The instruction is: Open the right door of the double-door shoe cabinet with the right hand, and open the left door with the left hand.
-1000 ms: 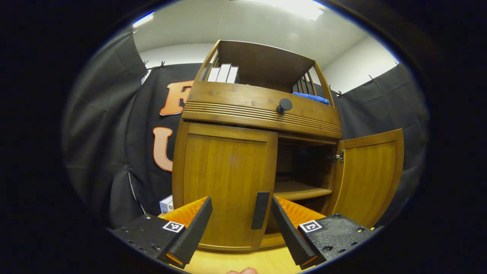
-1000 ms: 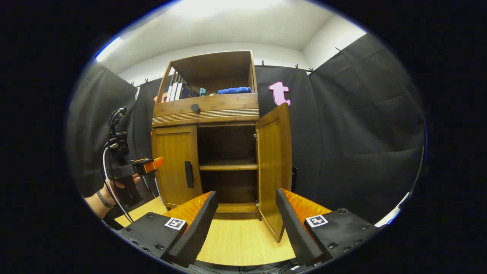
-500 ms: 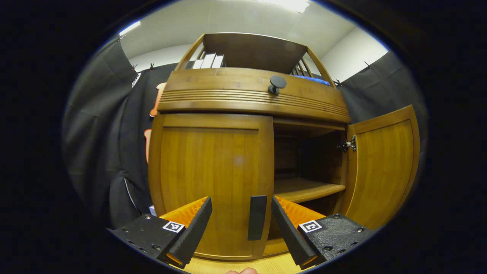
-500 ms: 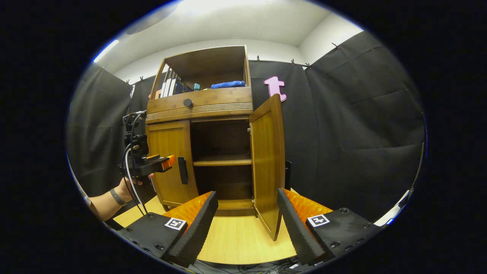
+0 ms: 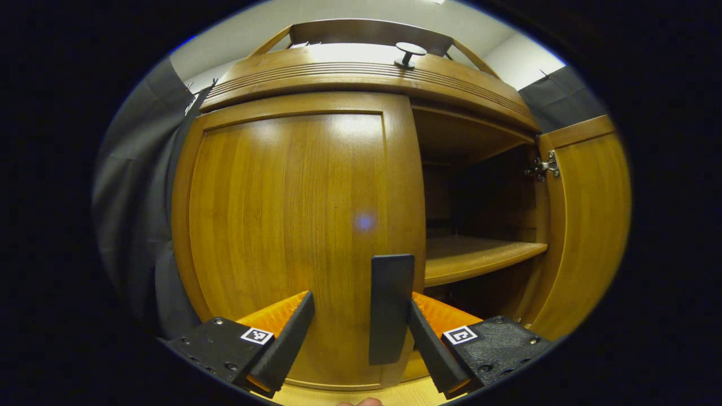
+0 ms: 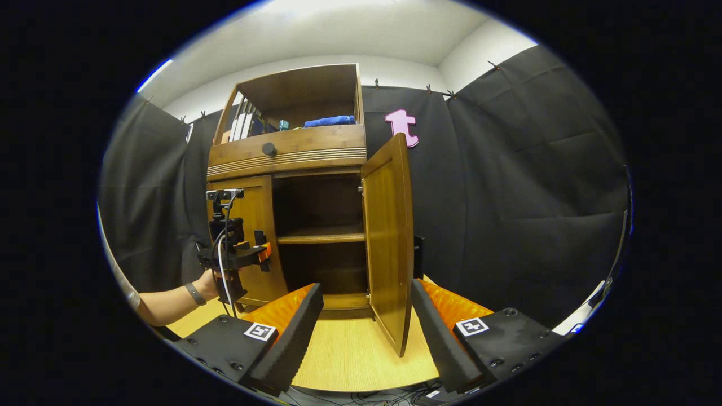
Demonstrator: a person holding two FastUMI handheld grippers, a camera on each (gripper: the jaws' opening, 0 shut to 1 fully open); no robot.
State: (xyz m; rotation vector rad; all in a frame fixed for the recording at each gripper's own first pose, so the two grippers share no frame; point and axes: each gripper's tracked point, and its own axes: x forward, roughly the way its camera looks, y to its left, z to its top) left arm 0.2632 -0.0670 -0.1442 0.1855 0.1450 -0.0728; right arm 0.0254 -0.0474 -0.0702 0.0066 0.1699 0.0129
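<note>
In the left gripper view the shoe cabinet's closed left door [image 5: 293, 225] is very near. Its dark upright handle [image 5: 389, 307] stands between the fingers of my open left gripper [image 5: 358, 338], close to the right finger, and neither finger presses on it. The right door [image 5: 586, 225] hangs swung open, baring a dark inside with a shelf [image 5: 479, 256]. In the right gripper view my right gripper [image 6: 366, 332] is open and holds nothing, well back from the cabinet. The open right door [image 6: 389, 248] stands edge-on ahead. The left gripper [image 6: 248, 256] and the hand holding it are at the left door [image 6: 248, 237].
A drawer with a round knob [image 6: 269, 149] sits above the doors. The top shelf holds books [image 6: 242, 125] and a blue cloth [image 6: 330, 120]. The cabinet stands on a light wooden floor board [image 6: 355, 361], with black cloth walls around it.
My left gripper has moved in close to the left door, so the handle now sits between its fingers. The right gripper has stayed back and open, shifting only slightly.
</note>
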